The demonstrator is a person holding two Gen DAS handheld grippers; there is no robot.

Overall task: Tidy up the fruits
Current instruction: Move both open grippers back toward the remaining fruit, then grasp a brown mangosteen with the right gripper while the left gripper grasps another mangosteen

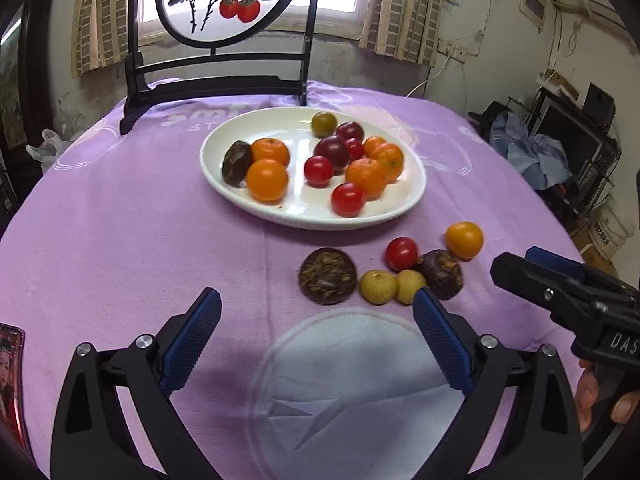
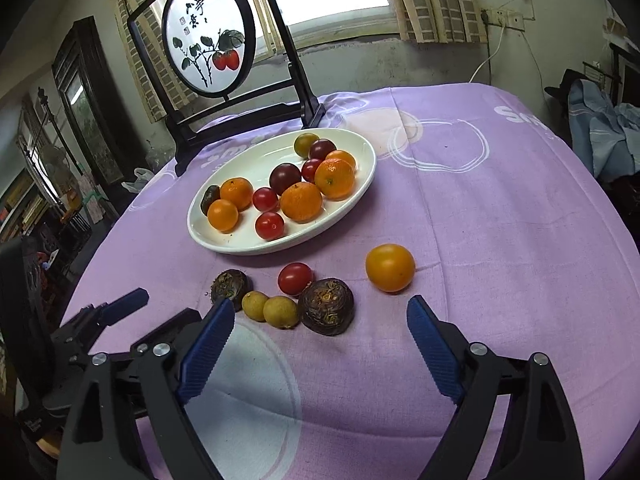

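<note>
Facing six loose fruits [image 2: 296, 300] just ahead of our tips, we hold the left gripper [image 1: 316, 344] and right gripper [image 2: 320, 344] spread wide, both empty. Beyond the fruits sits the plate [image 2: 224, 242], on purple cloth [image 2: 500, 240].

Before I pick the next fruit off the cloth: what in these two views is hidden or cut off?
- Left wrist view: right yellow fruit partly behind a blue finger pad.
- Right wrist view: left dark round fruit clipped by a finger pad.
- Right wrist view: dark fruit on the white plate mostly behind oranges.
- Left wrist view: red item cut by the frame's edge.
</note>
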